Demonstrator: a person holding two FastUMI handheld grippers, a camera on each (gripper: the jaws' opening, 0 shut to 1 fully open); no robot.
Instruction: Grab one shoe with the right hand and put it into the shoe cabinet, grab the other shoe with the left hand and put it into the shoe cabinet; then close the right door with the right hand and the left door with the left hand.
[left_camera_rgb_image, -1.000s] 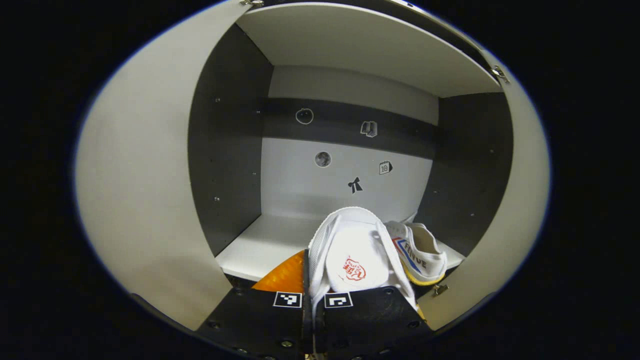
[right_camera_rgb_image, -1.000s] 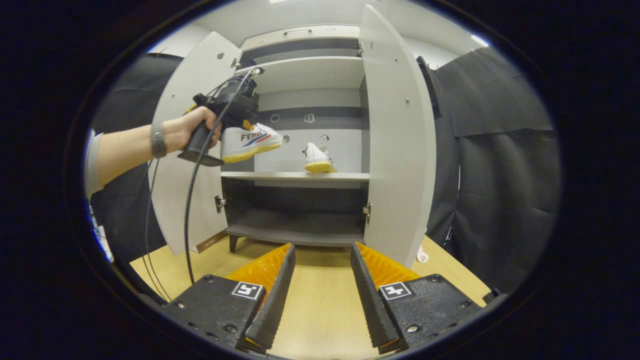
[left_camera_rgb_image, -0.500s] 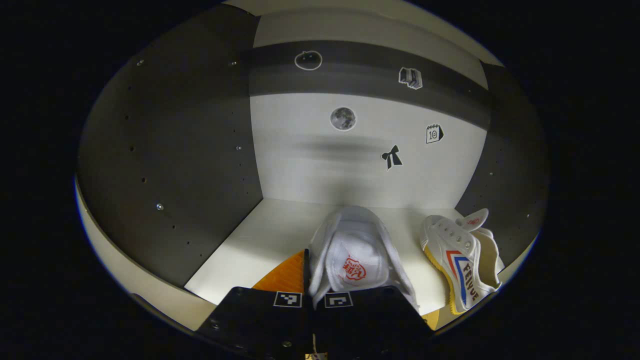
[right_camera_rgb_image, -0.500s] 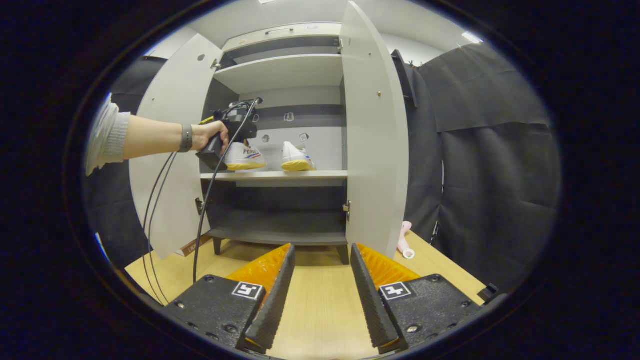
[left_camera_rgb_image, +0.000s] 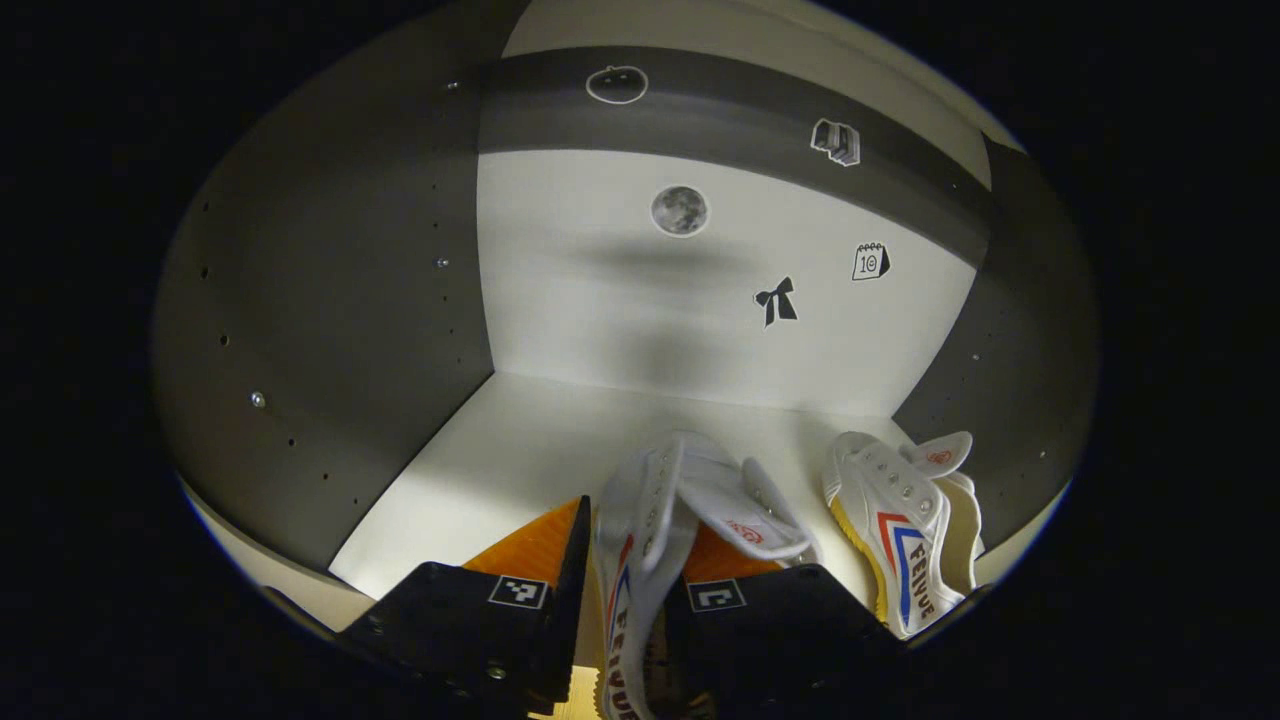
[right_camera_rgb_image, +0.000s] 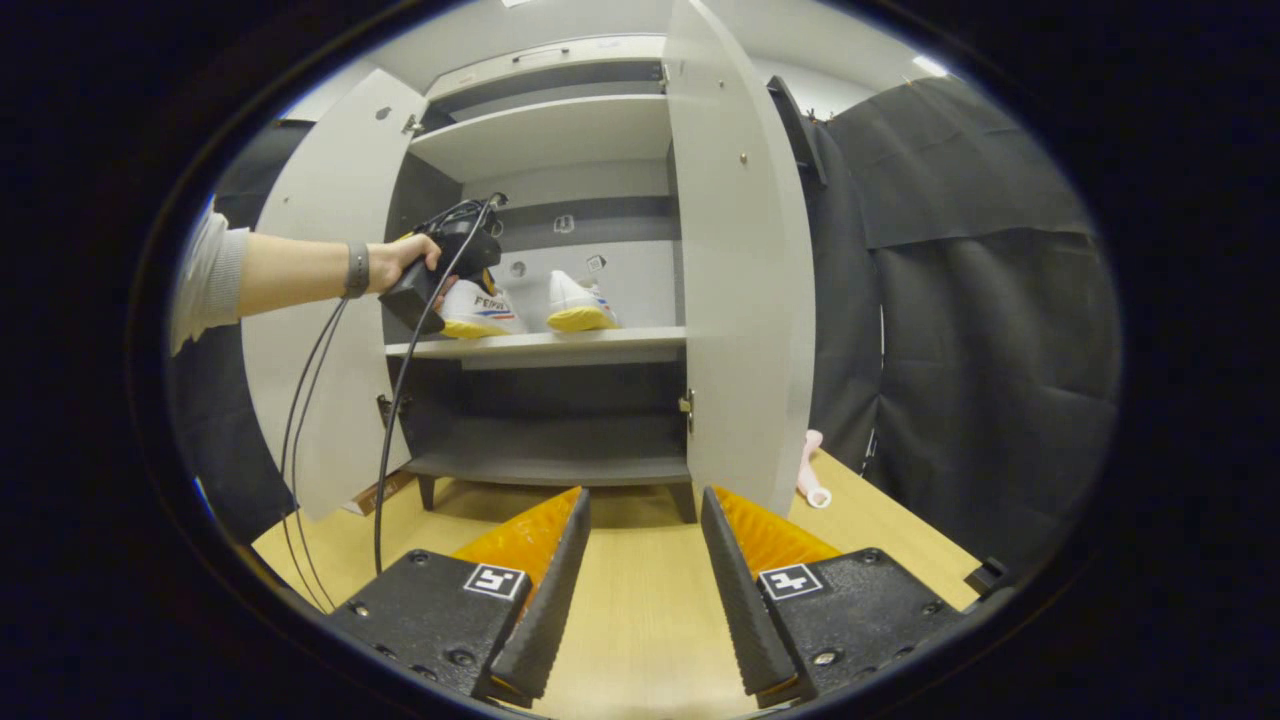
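A white shoe (left_camera_rgb_image: 650, 500) with red and blue stripes leans on its side on the cabinet's white middle shelf (left_camera_rgb_image: 500, 450), between the spread orange fingers of my left gripper (left_camera_rgb_image: 630, 560), which is open. The second white shoe (left_camera_rgb_image: 900, 520) rests to its right near the dark side wall. In the right gripper view, a hand holds the left gripper (right_camera_rgb_image: 450, 255) at the shelf beside both shoes (right_camera_rgb_image: 578, 305). My right gripper (right_camera_rgb_image: 645, 560) hangs open and empty over the wooden surface, in front of the cabinet. The left door (right_camera_rgb_image: 320, 350) and right door (right_camera_rgb_image: 740, 280) stand open.
Black cables (right_camera_rgb_image: 385, 420) hang from the left gripper down to the wooden surface (right_camera_rgb_image: 640, 610). A pink object (right_camera_rgb_image: 810, 470) lies past the right door. Under the shoes runs a dark lower shelf (right_camera_rgb_image: 550, 465). Black cloth (right_camera_rgb_image: 980, 350) closes off the right side.
The left gripper pushed deeper into the cabinet, lowered the shoe onto the shelf and spread its fingers; the shoe tipped sideways. The right gripper drifted slightly and stayed open.
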